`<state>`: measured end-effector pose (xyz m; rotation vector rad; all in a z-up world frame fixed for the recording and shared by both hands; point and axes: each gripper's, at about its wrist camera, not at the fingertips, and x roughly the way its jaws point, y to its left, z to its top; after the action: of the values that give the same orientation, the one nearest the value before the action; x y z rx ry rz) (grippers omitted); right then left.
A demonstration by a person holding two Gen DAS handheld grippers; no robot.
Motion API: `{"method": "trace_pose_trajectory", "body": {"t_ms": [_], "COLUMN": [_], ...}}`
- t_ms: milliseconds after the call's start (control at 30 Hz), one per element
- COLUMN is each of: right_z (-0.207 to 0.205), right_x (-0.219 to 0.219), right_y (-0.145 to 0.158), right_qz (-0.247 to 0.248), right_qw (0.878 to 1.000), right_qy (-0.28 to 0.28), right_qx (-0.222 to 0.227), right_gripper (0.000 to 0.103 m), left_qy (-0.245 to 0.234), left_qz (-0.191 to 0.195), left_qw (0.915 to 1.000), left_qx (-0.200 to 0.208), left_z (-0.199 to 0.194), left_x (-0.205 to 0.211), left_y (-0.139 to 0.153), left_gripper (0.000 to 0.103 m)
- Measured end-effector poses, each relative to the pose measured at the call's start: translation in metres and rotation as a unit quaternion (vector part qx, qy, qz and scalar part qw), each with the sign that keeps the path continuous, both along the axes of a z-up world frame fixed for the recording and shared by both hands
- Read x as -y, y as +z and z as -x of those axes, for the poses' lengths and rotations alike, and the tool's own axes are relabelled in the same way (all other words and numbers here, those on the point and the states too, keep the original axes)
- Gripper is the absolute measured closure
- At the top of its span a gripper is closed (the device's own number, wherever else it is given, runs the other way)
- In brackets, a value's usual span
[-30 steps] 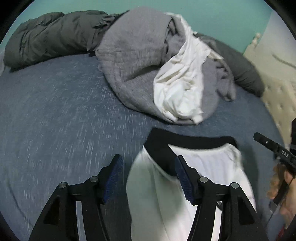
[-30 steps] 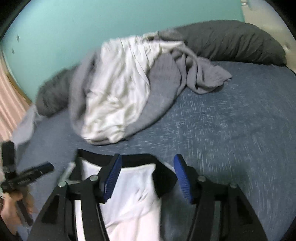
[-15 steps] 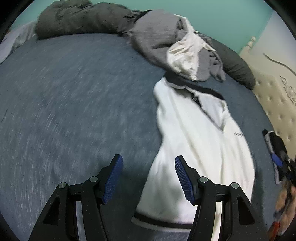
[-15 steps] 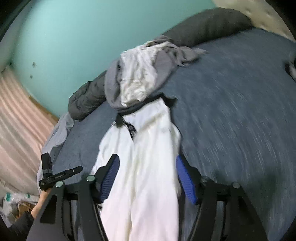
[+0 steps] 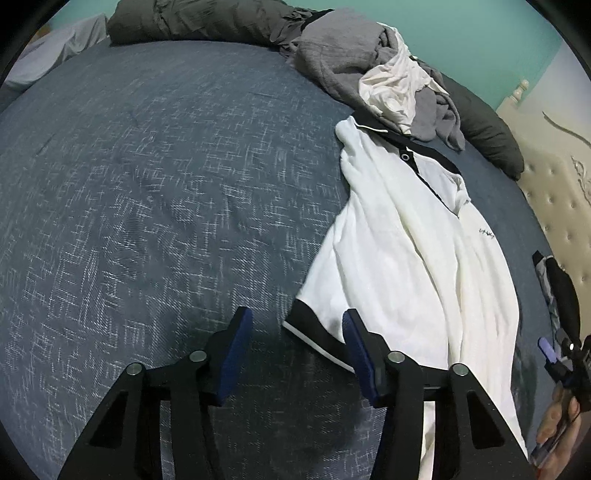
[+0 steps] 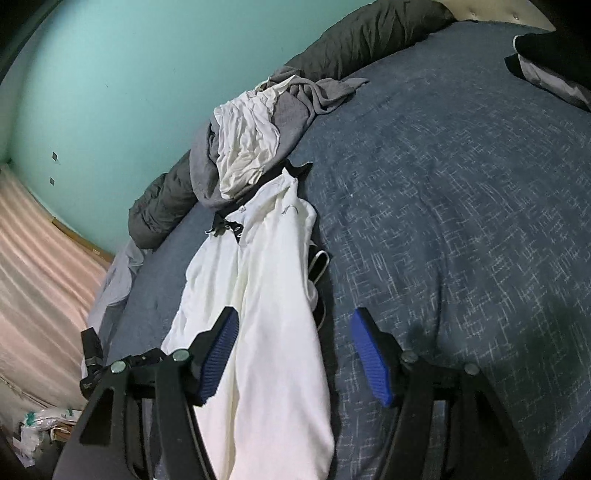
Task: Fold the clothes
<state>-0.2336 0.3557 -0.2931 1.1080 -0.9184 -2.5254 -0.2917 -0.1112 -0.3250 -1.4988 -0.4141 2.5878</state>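
Observation:
A white polo shirt [image 5: 406, 240] with a black collar and black sleeve cuffs lies lengthwise on the blue bedspread [image 5: 147, 184], collar toward the far clothes heap. My left gripper [image 5: 297, 350] stands open just above the bed, with the shirt's black-cuffed sleeve [image 5: 314, 328] between its blue pads and nothing pinched. In the right wrist view the same shirt [image 6: 266, 295] runs down between the fingers of my right gripper [image 6: 293, 354], which is open and hangs over the shirt's lower body.
A heap of grey and white clothes [image 5: 380, 70] sits at the far edge against dark pillows [image 5: 207, 22]. A tufted beige headboard [image 5: 554, 192] borders the right side. A folded dark garment [image 6: 546, 62] lies at the far right. The teal wall [image 6: 110, 74] is behind.
Both grippers have pulled back from the collar toward the shirt's lower end, leaving the shirt stretched out on the bed. Both stayed open throughout.

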Motion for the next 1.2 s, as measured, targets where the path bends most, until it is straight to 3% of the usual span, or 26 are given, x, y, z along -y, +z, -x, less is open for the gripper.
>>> {"method": "trace_pose_trajectory", "body": {"t_ms": [233, 333, 533, 833, 1033, 1200], "right_z": [0.004, 0.006, 0.009, 0.009, 0.011, 0.013], "right_x": [-0.003, -0.002, -0.002, -0.002, -0.001, 0.000], "right_y": [0.000, -0.002, -0.007, -0.007, -0.007, -0.009], "right_qz": [0.009, 0.007, 0.016, 0.017, 0.013, 0.013], "right_qw": [1.000, 1.000, 1.000, 1.000, 1.000, 1.000], "right_qy": [0.012, 0.018, 0.016, 0.018, 0.020, 0.022], "right_qx": [-0.002, -0.003, 0.006, 0.004, 0.004, 0.007], "right_gripper": [0.039, 0.039, 0.039, 0.039, 0.039, 0.039], "left_qy": [-0.015, -0.016, -0.004, 0.069, 0.114, 0.157], "left_qz": [0.006, 0.014, 0.018, 0.035, 0.035, 0.036], "left_qw": [0.9998, 0.9997, 0.9997, 0.9958, 0.9916, 0.9863], "left_qx": [0.013, 0.010, -0.014, -0.050, -0.049, -0.038], "left_z": [0.005, 0.005, -0.001, 0.006, 0.024, 0.035], "left_x": [-0.022, -0.026, -0.008, 0.053, 0.087, 0.105], "left_y": [-0.008, -0.006, 0.017, 0.066, 0.078, 0.071], "left_gripper": [0.091, 0.100, 0.100, 0.100, 0.100, 0.100]}}
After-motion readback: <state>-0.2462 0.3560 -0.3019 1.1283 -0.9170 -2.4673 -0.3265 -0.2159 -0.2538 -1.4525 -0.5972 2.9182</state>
